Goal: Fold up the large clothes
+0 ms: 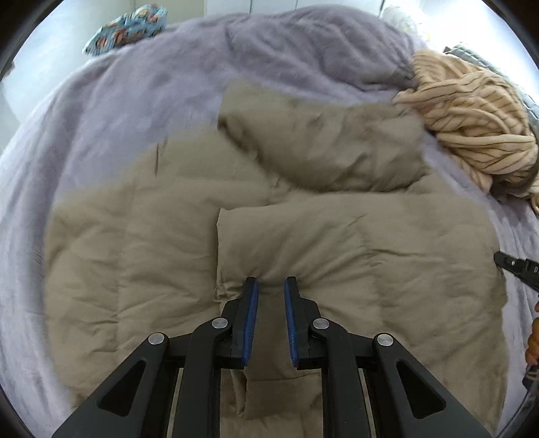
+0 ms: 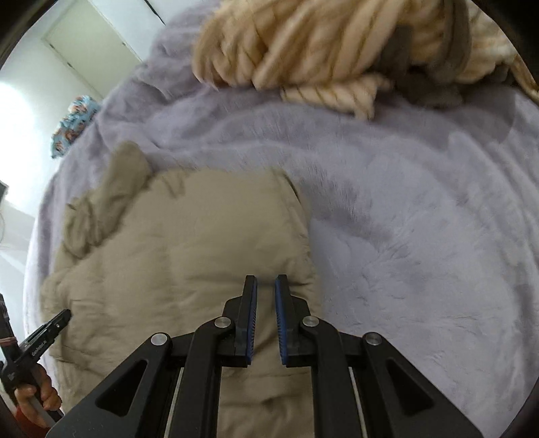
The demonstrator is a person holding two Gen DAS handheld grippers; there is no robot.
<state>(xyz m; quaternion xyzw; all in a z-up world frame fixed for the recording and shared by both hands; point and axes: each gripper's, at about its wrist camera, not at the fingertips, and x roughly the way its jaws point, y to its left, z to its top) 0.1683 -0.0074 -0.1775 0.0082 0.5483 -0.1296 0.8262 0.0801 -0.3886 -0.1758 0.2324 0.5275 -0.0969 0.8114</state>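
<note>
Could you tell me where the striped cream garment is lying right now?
The striped cream garment lies bunched on the lilac blanket, at upper right in the left wrist view, just beyond the khaki padded jacket.

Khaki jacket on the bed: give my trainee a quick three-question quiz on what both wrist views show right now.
1. True or false: the left gripper and the right gripper each pinch khaki jacket fabric.
2. What lies past the jacket on the lilac blanket? A) a striped cream garment B) a red towel C) a black backpack
3. Fill in: the patterned blue bundle sits at the blanket's far ____ edge in the left wrist view.

Key: 1 true; 2 A, the striped cream garment; 3 left.
</note>
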